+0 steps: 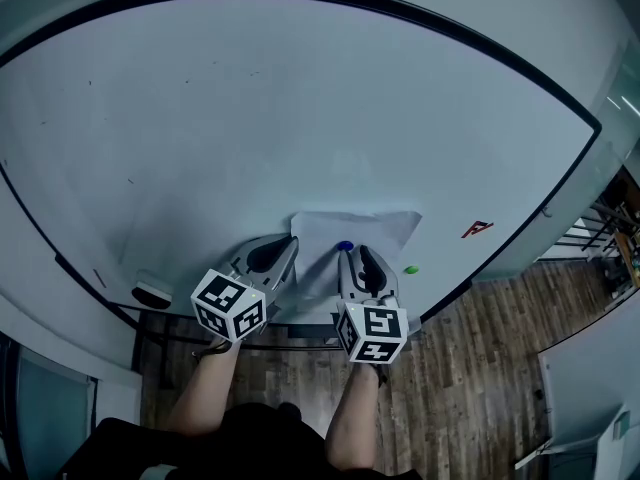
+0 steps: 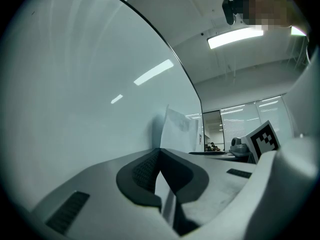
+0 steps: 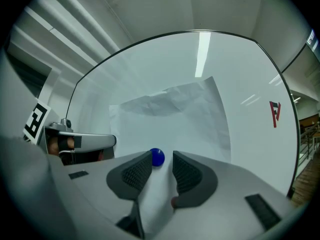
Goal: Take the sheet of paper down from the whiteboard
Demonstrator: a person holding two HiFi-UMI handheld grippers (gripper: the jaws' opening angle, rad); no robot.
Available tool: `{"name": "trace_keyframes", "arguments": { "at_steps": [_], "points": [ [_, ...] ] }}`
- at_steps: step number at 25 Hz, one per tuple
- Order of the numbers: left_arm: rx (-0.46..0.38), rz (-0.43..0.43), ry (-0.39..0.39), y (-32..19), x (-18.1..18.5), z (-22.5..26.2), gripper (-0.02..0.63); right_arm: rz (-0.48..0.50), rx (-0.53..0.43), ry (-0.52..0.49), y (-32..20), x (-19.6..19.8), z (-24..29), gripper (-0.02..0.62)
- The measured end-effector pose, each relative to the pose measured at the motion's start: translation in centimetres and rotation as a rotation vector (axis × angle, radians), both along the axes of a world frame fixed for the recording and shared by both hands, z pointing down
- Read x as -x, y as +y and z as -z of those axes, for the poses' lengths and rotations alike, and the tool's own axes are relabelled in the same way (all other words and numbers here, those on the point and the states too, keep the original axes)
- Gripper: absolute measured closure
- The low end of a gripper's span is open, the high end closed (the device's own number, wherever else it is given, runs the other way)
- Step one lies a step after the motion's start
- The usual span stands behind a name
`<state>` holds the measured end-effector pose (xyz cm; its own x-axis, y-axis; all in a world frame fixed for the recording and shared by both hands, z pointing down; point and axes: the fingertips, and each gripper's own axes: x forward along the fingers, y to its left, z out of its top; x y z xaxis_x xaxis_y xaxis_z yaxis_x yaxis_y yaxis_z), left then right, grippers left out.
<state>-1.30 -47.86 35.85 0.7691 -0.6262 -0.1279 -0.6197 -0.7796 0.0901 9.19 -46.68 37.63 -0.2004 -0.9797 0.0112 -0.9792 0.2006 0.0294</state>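
A white sheet of paper point(image 1: 360, 228) hangs on the whiteboard point(image 1: 250, 118), crumpled near its top, with a round blue magnet point(image 1: 345, 246) on its lower part. My left gripper point(image 1: 290, 248) is at the sheet's left edge. In the left gripper view that gripper point(image 2: 159, 154) is shut, with the sheet point(image 2: 179, 129) running between its pads. My right gripper point(image 1: 352, 256) points at the sheet's lower middle. In the right gripper view it point(image 3: 161, 163) stands open, and the blue magnet point(image 3: 157, 157) sits in the gap at its fingertips, on the sheet point(image 3: 175, 114).
A green magnet point(image 1: 411, 269) and a red mark point(image 1: 477, 229) are on the board to the right of the sheet. An eraser point(image 1: 152, 293) rests at the board's lower left edge. Wood floor point(image 1: 480, 368) lies below.
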Motion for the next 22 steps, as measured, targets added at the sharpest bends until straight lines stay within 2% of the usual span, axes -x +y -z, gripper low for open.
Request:
{"name": "trace_keyframes", "arguments": {
  "at_steps": [7, 22],
  "points": [
    [0.001, -0.010, -0.001, 0.1, 0.0, 0.0, 0.586, 0.001, -0.005, 0.046, 0.0, 1.3, 0.2, 0.465],
    [-0.003, -0.040, -0.014, 0.1, -0.1, -0.3, 0.584, -0.132, -0.011, 0.114, -0.8, 1.3, 0.0, 0.463]
  ]
}}
